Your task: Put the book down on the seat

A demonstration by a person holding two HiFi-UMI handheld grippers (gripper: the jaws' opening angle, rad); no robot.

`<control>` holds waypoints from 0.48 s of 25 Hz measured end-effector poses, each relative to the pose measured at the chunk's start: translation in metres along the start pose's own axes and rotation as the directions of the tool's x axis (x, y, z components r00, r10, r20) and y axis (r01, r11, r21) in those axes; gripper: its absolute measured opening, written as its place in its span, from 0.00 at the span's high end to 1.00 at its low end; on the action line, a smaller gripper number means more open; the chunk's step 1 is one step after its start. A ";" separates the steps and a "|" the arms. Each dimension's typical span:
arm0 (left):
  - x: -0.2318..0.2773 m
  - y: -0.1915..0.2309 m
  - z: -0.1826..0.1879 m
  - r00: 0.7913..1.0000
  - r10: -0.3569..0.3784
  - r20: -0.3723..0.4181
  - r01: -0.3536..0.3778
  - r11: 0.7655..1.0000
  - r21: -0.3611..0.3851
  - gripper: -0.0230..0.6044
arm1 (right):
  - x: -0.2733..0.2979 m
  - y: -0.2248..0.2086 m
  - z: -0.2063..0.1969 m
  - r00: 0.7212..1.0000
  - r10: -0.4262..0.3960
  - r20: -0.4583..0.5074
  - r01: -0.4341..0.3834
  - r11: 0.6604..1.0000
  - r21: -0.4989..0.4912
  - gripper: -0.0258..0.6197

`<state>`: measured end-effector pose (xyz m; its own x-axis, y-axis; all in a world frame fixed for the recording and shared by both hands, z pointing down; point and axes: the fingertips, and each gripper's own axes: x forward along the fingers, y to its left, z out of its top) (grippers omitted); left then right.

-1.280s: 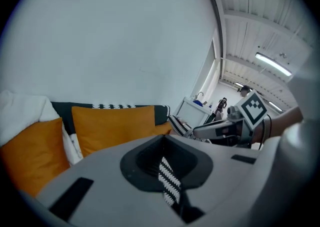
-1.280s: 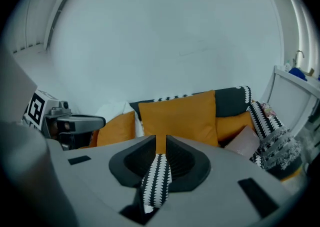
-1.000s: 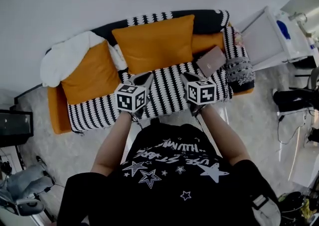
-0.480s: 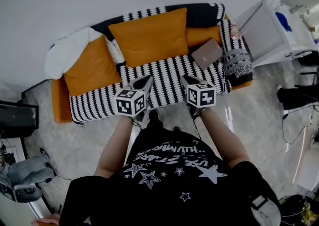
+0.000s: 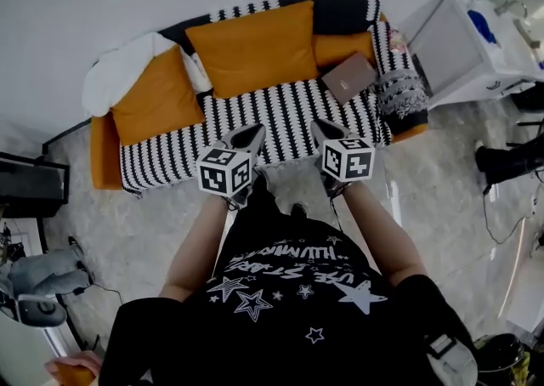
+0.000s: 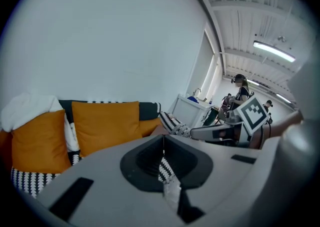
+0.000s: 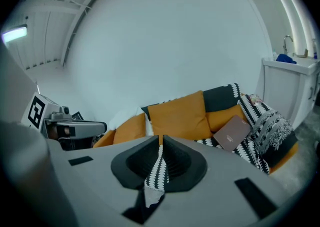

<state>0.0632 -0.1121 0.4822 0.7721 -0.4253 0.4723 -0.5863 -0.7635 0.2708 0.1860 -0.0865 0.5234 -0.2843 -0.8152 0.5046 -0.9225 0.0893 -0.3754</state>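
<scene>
Both grippers hang empty before the black-and-white striped sofa seat (image 5: 280, 114), the left gripper (image 6: 163, 138) pressed together, the right gripper (image 7: 161, 138) closing on nothing, seemingly because the flat brown book (image 5: 348, 77) already lies at the seat's right end.

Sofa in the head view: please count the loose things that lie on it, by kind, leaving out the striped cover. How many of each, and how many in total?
Orange cushions: 3
White cloth: 1
Book: 1
Total: 5
</scene>
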 end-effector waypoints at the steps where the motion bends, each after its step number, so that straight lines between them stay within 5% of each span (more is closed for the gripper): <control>1: -0.004 -0.004 -0.003 1.000 0.004 0.002 -0.004 1.000 0.002 0.95 | -0.005 0.003 -0.002 1.000 0.003 0.008 -0.003 1.000 -0.005 0.90; 12: -0.034 -0.021 -0.027 1.000 0.022 0.006 -0.022 1.000 0.004 0.95 | -0.026 0.032 -0.019 0.998 0.058 0.033 -0.056 0.997 -0.049 0.92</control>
<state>0.0423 -0.0685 0.4834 0.7608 -0.4448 0.4726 -0.6016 -0.7564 0.2568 0.1586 -0.0518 0.5126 -0.3286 -0.8269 0.4563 -0.9166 0.1628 -0.3651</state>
